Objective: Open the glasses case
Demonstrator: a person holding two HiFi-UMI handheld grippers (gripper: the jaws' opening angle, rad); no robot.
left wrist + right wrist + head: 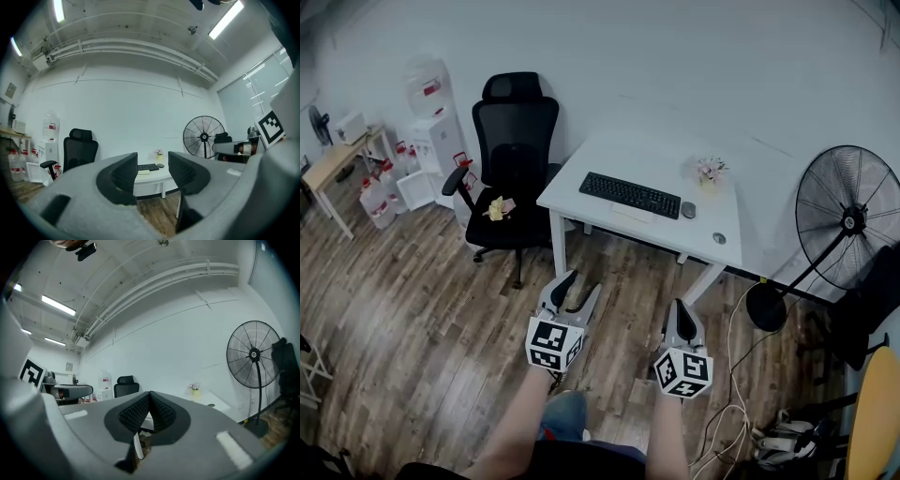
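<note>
Right now both grippers hang over the wooden floor (422,309), well short of the white desk (619,159). On the left gripper (583,283) the jaws are parted with nothing between them. On the right gripper (680,307) the jaws are pressed together, empty. The glasses case (632,213) looks to be the pale oblong on the desk, just in front of the keyboard (630,194).

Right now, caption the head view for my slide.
Left gripper open, right gripper shut, both empty, facing a white desk with keyboard.

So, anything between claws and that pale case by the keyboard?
Nothing visible. Left claw and right claw hang over floor short of the desk; the pale case lies near its front edge, the office chair stands aside.
</note>
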